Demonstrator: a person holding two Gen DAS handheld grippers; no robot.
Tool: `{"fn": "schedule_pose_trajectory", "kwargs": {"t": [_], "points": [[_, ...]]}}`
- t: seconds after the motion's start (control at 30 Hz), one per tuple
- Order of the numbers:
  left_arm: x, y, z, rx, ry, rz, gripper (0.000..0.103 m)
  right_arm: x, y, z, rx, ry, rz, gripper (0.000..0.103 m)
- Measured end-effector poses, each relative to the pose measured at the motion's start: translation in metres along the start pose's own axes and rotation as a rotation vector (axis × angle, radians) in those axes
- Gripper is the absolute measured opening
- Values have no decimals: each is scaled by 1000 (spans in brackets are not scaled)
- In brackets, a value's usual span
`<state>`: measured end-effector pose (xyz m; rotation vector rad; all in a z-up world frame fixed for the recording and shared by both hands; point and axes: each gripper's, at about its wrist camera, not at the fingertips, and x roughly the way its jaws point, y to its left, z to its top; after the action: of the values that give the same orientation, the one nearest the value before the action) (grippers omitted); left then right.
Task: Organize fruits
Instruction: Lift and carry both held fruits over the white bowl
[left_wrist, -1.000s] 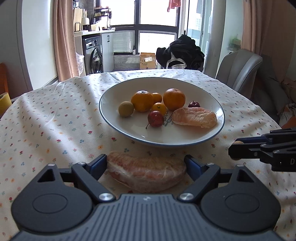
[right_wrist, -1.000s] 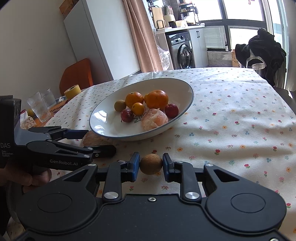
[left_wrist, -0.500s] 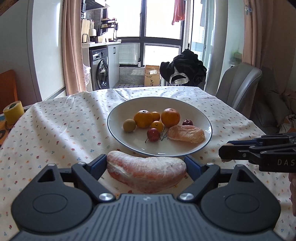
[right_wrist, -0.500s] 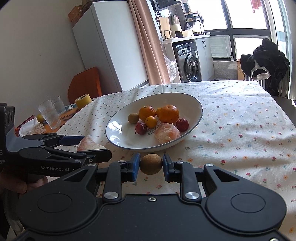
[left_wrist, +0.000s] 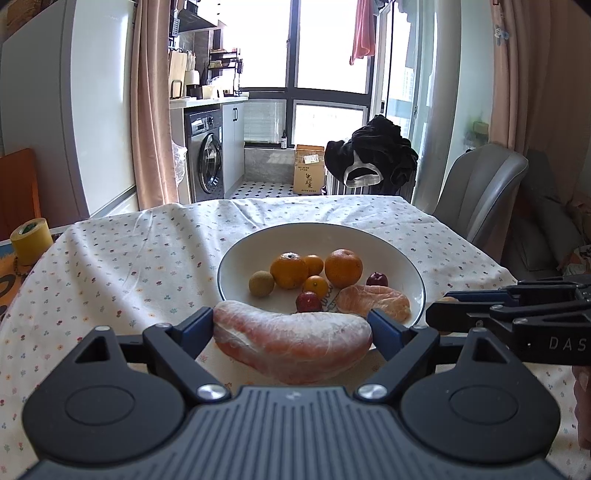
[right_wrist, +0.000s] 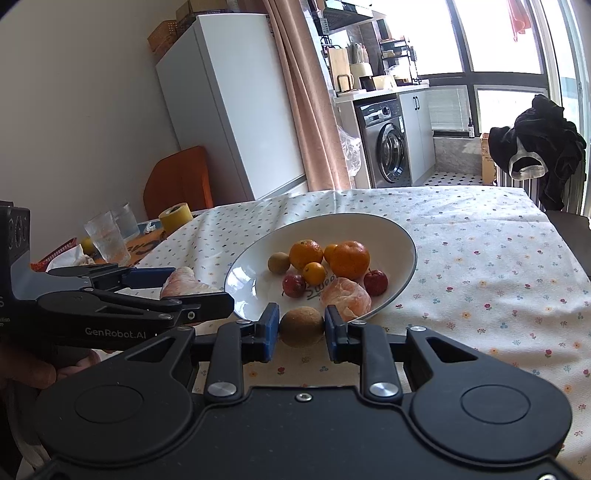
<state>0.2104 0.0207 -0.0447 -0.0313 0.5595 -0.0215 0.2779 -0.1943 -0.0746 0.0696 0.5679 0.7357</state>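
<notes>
Both grippers have come up off the tablecloth (left_wrist: 122, 258) over the last second, each carrying fruit: the left gripper (left_wrist: 293, 334) is clamped wide on a wrapped pomelo segment (left_wrist: 291, 341), the right gripper (right_wrist: 301, 326) pinched tight on a small brown fruit (right_wrist: 301, 326). The lift clears both pieces to go over the rim of the plate (left_wrist: 236, 251), which holds the other fruit. Each gripper tilts gently downward toward the plate, side by side just short of its near edge.

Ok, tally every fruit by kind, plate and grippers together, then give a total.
Oranges and mandarins on the plate: 4
Small red fruits: 2
Brown round fruits: 2, one in the right gripper
Peeled pomelo pieces: 2, one in the left gripper
Total: 10
</notes>
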Motion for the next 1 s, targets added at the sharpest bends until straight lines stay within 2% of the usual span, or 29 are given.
{"fn": "schedule_pose_trajectory", "kwargs": {"t": [0.3, 0.73, 1.0], "points": [[17, -1, 9, -7, 13, 17, 88, 9, -7, 10, 0, -14, 19, 25], [38, -3, 16, -45, 35, -22, 89, 29, -20, 16, 19, 8, 23, 25], [23, 12, 14, -91, 12, -3, 90, 37, -16, 16, 12, 25, 23, 25]]}}
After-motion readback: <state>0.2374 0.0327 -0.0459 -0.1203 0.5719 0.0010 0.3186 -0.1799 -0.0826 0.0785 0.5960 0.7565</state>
